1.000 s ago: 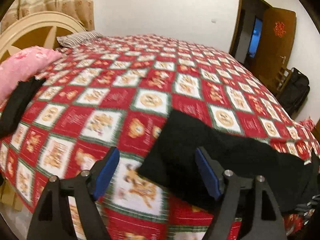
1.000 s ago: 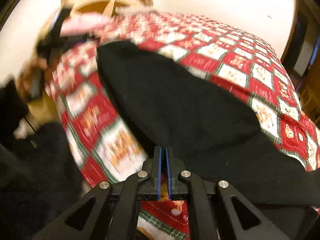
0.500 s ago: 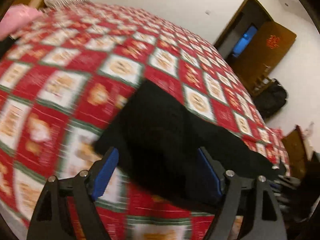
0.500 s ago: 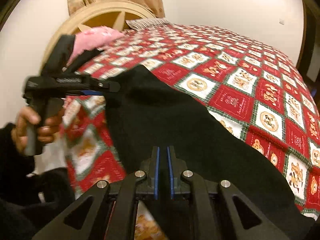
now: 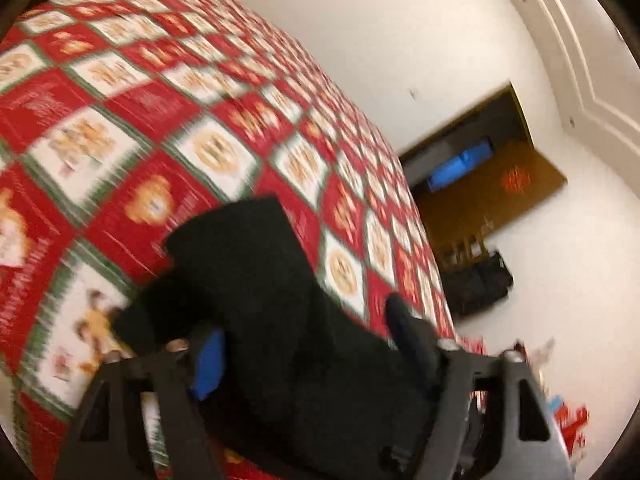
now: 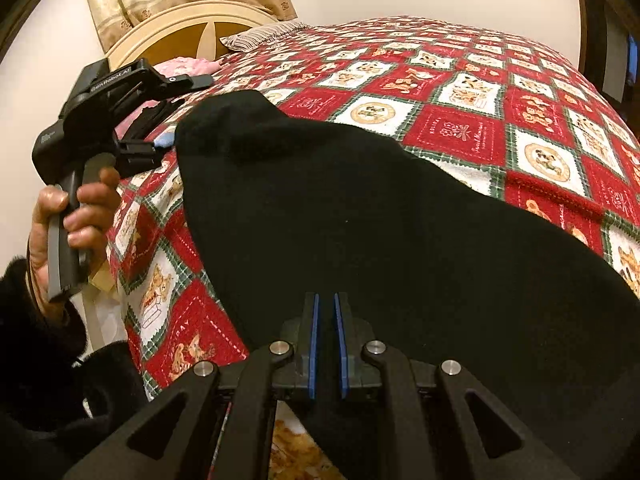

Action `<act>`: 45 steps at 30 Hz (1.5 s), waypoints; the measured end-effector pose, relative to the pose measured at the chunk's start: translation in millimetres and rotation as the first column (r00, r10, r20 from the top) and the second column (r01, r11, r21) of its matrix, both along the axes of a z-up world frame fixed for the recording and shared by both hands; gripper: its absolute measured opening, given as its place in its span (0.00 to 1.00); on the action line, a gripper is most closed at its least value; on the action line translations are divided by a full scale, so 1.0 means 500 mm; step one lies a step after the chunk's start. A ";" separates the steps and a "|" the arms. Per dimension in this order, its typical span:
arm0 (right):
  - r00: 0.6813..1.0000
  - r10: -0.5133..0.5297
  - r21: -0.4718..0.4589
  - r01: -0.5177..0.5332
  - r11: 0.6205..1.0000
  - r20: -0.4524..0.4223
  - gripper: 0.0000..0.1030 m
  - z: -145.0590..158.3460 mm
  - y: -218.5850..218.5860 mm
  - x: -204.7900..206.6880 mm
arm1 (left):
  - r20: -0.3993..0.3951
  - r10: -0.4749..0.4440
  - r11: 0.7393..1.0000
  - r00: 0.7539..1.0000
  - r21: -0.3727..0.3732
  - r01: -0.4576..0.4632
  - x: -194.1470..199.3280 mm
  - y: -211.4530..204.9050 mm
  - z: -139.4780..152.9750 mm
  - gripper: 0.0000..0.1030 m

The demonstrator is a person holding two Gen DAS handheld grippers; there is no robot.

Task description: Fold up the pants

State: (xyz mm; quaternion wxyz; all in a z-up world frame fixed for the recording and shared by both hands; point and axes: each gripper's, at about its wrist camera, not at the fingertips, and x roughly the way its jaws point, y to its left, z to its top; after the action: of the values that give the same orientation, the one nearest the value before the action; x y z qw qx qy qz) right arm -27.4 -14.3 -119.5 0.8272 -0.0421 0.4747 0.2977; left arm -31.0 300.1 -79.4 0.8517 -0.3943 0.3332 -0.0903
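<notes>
Two grippers work one pair of black pants [image 6: 360, 208] at the near edge of a bed.

The pants lie spread over the red-and-white patchwork quilt [image 6: 460, 92] — one end near the bed's corner, the rest running toward the right wrist camera. The right gripper [image 6: 325, 344] has its blue pads nearly together, pinching a thin fold of the black cloth. The left gripper [image 5: 304, 344], gripped by a hand [image 6: 76, 216] beside the bed, is closing with the pants' end between its jaws — that view is blurred, so whether the pads press the cloth cannot be told. A pink pillow [image 6: 188, 66] sits by the headboard [image 6: 176, 26].
</notes>
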 end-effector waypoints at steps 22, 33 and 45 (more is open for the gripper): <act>0.715 -0.668 0.222 0.631 0.743 0.204 0.78 0.212 -0.400 -0.024 | -0.013 0.048 0.825 0.999 0.564 -0.032 0.064 -0.108 0.091 0.81; 0.428 -0.901 -0.095 0.902 0.421 0.068 0.73 0.123 -0.766 0.060 | -0.098 -0.567 0.695 0.818 0.475 0.539 0.062 -0.514 0.075 0.81; 0.403 -0.915 -0.026 0.915 0.404 -0.023 0.03 0.095 -0.831 -0.001 | -0.240 -0.768 0.393 0.594 0.555 0.733 -0.031 -0.790 0.006 0.87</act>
State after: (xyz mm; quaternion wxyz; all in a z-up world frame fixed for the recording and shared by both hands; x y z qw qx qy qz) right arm -28.1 -429.9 -72.2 0.8472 0.2252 0.4358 -0.2039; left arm -46.5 -95.1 -76.3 0.8044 0.0942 0.4607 -0.3630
